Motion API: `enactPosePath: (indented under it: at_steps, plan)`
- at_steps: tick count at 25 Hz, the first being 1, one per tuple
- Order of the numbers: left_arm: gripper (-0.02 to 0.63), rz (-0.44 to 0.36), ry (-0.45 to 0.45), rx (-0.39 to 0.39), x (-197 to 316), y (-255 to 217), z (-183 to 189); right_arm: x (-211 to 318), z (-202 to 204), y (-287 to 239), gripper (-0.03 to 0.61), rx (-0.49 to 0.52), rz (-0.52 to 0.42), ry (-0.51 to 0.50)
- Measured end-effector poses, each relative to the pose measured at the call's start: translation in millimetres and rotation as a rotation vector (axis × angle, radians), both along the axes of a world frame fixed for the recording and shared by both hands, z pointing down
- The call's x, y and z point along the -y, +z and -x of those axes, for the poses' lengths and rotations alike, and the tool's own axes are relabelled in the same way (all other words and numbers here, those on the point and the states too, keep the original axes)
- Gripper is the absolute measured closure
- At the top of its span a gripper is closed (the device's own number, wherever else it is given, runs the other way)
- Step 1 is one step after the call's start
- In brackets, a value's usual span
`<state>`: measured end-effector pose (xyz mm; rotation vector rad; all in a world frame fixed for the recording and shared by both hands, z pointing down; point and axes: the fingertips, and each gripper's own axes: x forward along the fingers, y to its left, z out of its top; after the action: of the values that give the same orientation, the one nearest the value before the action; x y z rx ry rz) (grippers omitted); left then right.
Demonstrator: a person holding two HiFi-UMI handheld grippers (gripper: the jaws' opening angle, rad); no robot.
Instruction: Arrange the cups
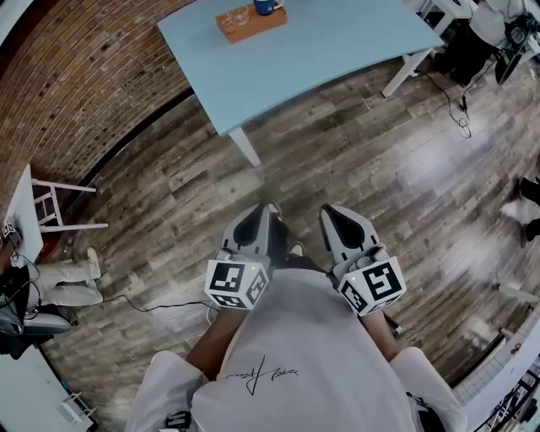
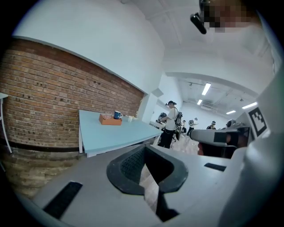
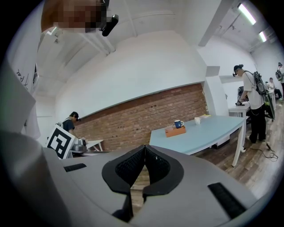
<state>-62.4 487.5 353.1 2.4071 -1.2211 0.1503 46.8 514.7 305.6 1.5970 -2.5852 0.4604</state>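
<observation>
Cup [image 1: 267, 6] stands far beyond left tool [image 1: 268, 211], right tool [image 1: 331, 213].

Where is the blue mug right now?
In the head view the blue mug sits at the top edge, at the right end of the brown tray on the light blue table.

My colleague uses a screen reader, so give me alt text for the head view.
A person on a wood-plank floor holds the left tool and the right tool side by side near their body, both shut and empty. Ahead stands a light blue table carrying a wooden tray with a blue mug and a clear glass.
</observation>
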Motion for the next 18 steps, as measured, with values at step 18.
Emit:
enactPosePath:
  at_steps: [18]
  plan:
    - [0.606, 0.016, 0.003, -0.024, 106, -1, 8, 102, 10, 0, 0.558, -0.011, 0.035, 0.009]
